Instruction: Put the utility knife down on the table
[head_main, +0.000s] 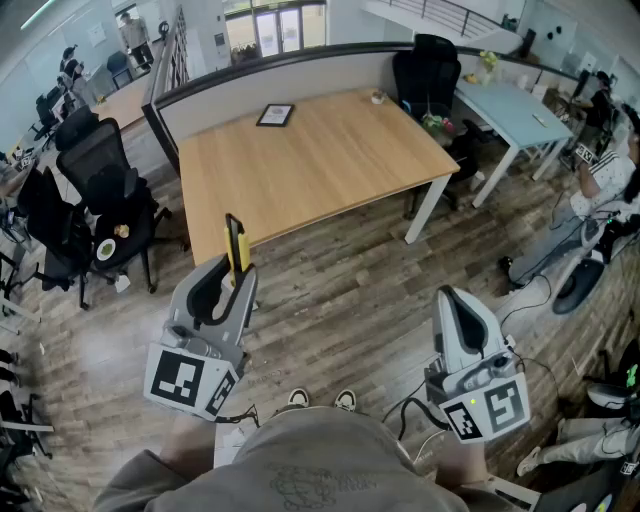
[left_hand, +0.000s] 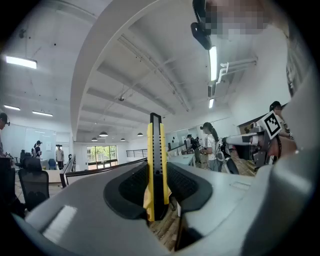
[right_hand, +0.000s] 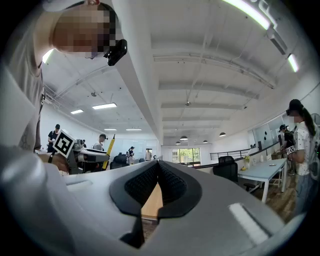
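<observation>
Left tongs (head_main: 236, 275) clamped on yellow-and-black utility knife (left_hand: 155, 145): both dark ribbed pads press its flat sides. Lower part of the body sits in the grip, the rest sticks straight up past the tips. Knife is upright, in the air, not on the bench.

Right tongs (right_hand: 156, 167) closed, tips meeting, nothing between them. Only a wedge of wood surface shows through the gap lower down.

Both tongs are out in front of the person, well apart from each other, over grey-brown wood-plank floor (head_main: 350, 290).

Light wooden bench with white legs (head_main: 330, 160) sits ahead. In the head view the knife's top lines up with the bench's near edge, toward its left corner.

On the bench: black-framed flat rectangle (head_main: 275, 115) near the far edge, small pale object (head_main: 377, 97) by the far right corner.

Black office chairs (head_main: 95, 165) stand left of the bench, pale blue bench (head_main: 510, 105) to its right, seated person (head_main: 605, 180) at far right.
</observation>
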